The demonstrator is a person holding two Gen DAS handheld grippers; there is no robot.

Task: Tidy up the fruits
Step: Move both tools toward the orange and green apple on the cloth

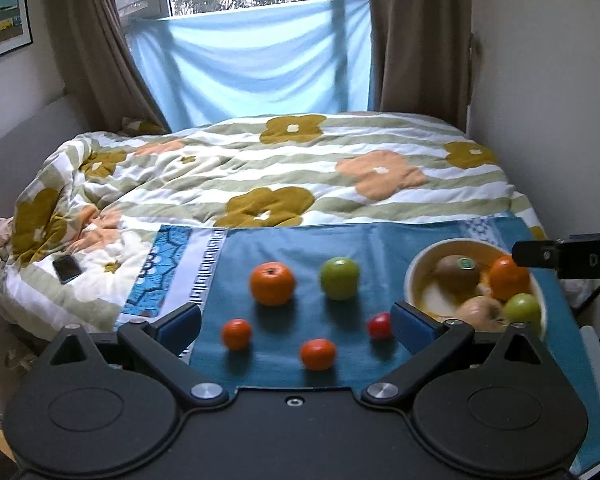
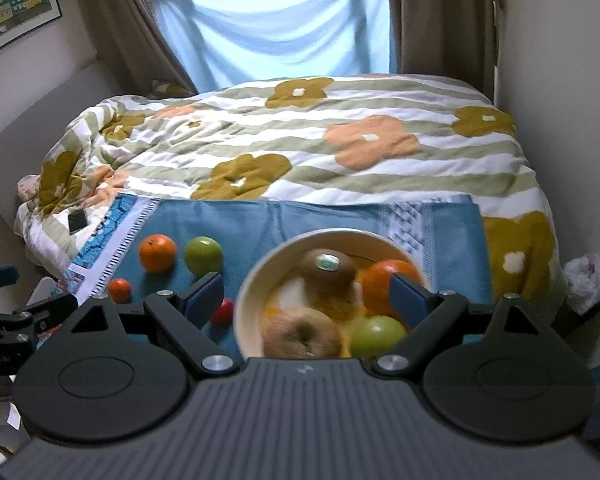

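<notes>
On the blue cloth [image 1: 308,244] lie a large orange [image 1: 272,283], a green apple [image 1: 339,278], two small oranges [image 1: 237,333] [image 1: 318,354] and a small red fruit [image 1: 380,325]. A cream bowl [image 1: 416,266] at the right holds a kiwi [image 1: 458,274], an orange [image 1: 508,278], a green apple [image 1: 522,308] and a brownish apple [image 1: 480,312]. My left gripper [image 1: 296,328] is open above the loose fruit, holding nothing. My right gripper [image 2: 306,300] is open over the bowl [image 2: 252,280], with the kiwi [image 2: 327,272] and the brownish apple [image 2: 302,336] below its fingers.
The cloth lies on a bed with a flowered duvet [image 1: 300,168]. A phone [image 1: 66,269] rests on the duvet at the left. A wall [image 1: 548,100] stands close on the right, curtains and a window behind. The right gripper's body [image 1: 568,258] shows beside the bowl.
</notes>
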